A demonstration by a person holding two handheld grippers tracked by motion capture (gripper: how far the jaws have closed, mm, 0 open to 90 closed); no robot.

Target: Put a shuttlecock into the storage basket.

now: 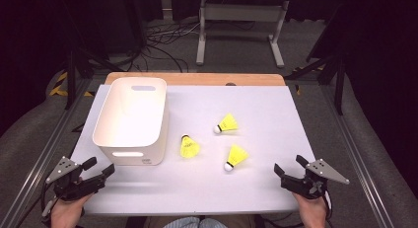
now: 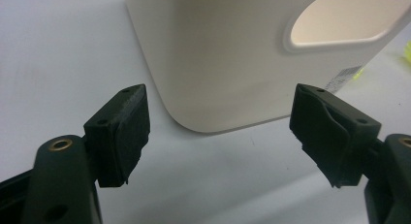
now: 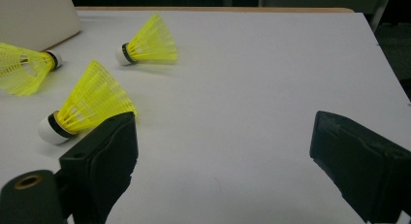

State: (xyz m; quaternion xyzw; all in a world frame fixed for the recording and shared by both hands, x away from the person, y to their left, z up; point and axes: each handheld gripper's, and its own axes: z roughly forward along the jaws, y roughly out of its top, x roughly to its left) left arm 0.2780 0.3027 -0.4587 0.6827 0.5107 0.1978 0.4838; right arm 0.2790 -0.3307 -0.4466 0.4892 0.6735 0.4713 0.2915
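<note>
Three yellow shuttlecocks with netted plastic skirts and white rounded caps lie on the smooth white tabletop: nearest shuttlecock, middle shuttlecock just beside the bin, far shuttlecock. The cream plastic bin has rounded corners and slot handles. The left tool and right tool both gape open, empty, at the near edge.
</note>
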